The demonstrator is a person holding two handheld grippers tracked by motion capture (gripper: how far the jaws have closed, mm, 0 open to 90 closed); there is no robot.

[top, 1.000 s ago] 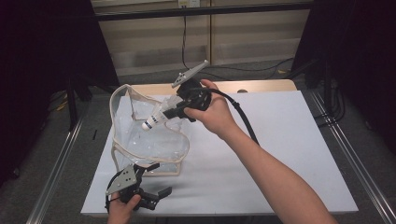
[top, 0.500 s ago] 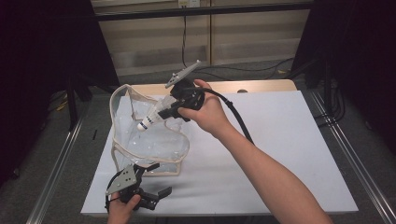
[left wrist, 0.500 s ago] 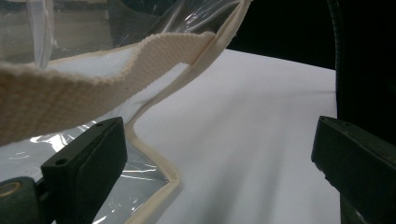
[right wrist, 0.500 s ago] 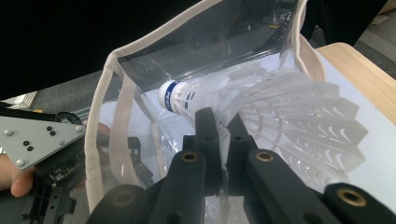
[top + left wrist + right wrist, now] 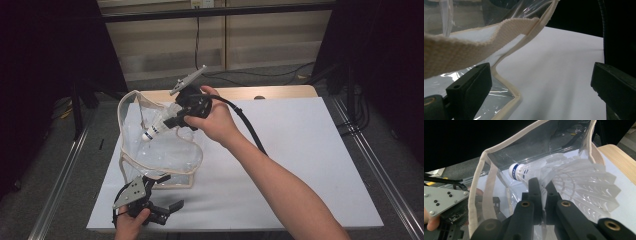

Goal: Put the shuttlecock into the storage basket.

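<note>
Shuttlecock [image 5: 564, 178] pinched in right gripper [image 5: 172, 121] fingers above clear bag [image 5: 165, 150]; left gripper [image 5: 162, 197] fingers wide beside strap [image 5: 474, 47].

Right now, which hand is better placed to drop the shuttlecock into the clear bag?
Right. The right gripper already clamps the shuttlecock over the clear bag; the left gripper sits open by the bag's lower corner.
</note>
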